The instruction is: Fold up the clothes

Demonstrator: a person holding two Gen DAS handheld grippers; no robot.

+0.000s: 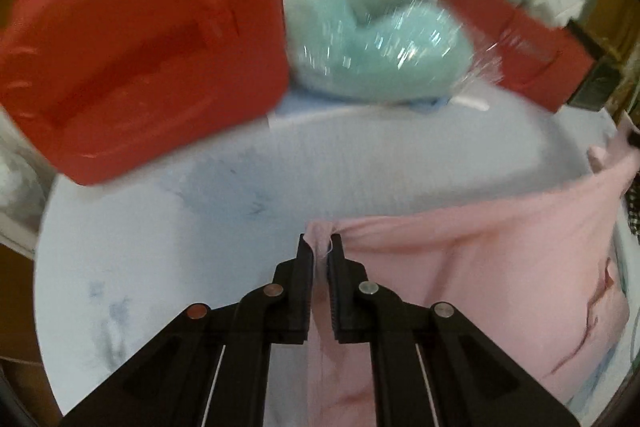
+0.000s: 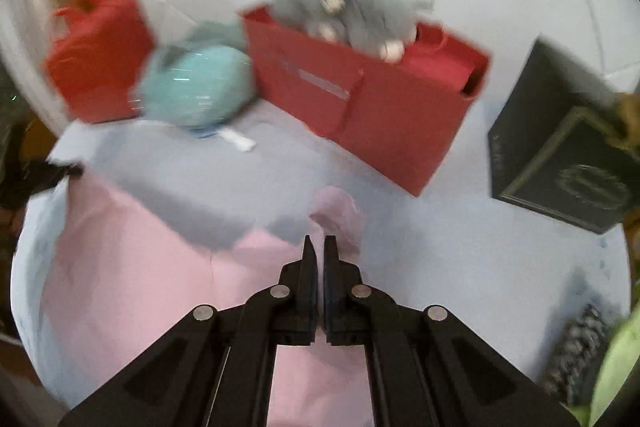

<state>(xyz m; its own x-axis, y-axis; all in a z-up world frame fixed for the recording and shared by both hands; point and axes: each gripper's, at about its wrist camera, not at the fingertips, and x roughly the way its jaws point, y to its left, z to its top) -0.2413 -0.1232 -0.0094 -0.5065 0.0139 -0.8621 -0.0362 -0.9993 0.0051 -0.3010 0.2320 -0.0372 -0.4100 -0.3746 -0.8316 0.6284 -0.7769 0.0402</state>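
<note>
Pink garment [image 1: 480,267] stretched above pale blue table cover [image 1: 200,247], slung between both grippers. Left gripper [image 1: 320,251] clamped on one bunched corner, fabric pinched between black fingers [image 1: 306,267] and trailing down below them. Upper hem running taut to the right toward a far corner at the frame edge, body of the cloth sagging beneath.

Right wrist view: right gripper [image 2: 319,251] closed, jaws nearly touching, thin fold of pink garment [image 2: 160,267] caught between them; a small flap standing up just beyond the tips. Remainder of the cloth spread to the left and beneath the gripper, over the table cover [image 2: 460,247].

At the back of the table: red plastic jerrycan [image 1: 136,39] on the left, teal bundle [image 1: 380,47] in clear crinkled wrap just beside it, red paper bag [image 2: 360,107] further right with grey plush toy [image 2: 344,11] protruding from its top. Dark box [image 2: 560,155] with gilt trim well apart on the right. White tag [image 2: 236,141] lying near the teal bundle. Both views motion-blurred; fine detail not legible.
</note>
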